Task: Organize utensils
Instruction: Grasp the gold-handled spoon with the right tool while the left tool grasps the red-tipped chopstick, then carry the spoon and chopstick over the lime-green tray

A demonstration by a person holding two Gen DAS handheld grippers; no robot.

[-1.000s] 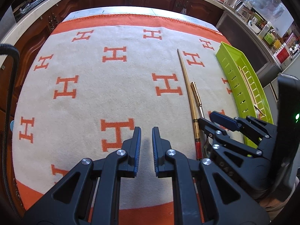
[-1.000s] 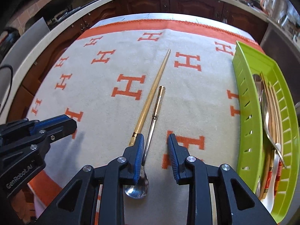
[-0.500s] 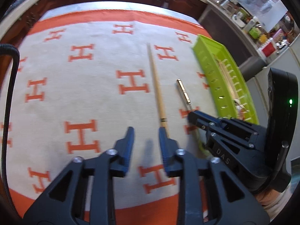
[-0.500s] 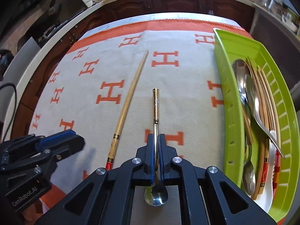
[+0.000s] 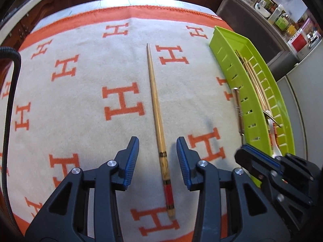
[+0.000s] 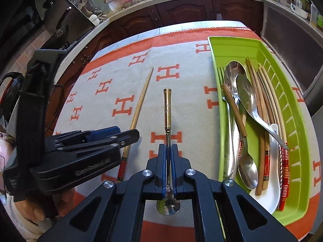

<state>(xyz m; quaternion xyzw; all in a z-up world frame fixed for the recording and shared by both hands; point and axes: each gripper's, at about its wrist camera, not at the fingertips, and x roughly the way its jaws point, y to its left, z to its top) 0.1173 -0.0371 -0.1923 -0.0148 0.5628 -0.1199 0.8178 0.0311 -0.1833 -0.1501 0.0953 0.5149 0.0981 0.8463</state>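
While the green utensil tray sits at the right edge of the orange-and-cream blanket, we carry a small gold-handled spoon in our right gripper, its jaws clamped tight on the thin metal shaft with the bowl hanging below the pads and the handle pointing away, lifted off the blanket just left of the tray. Our left gripper, farther left of the tray, has just been widening its jaws; they now stand partly apart, straddling a wooden chopstick with a red end without the pads touching it. The chopstick lies flat on the blanket. Inside the tray we see spoons, more chopsticks and a fork.
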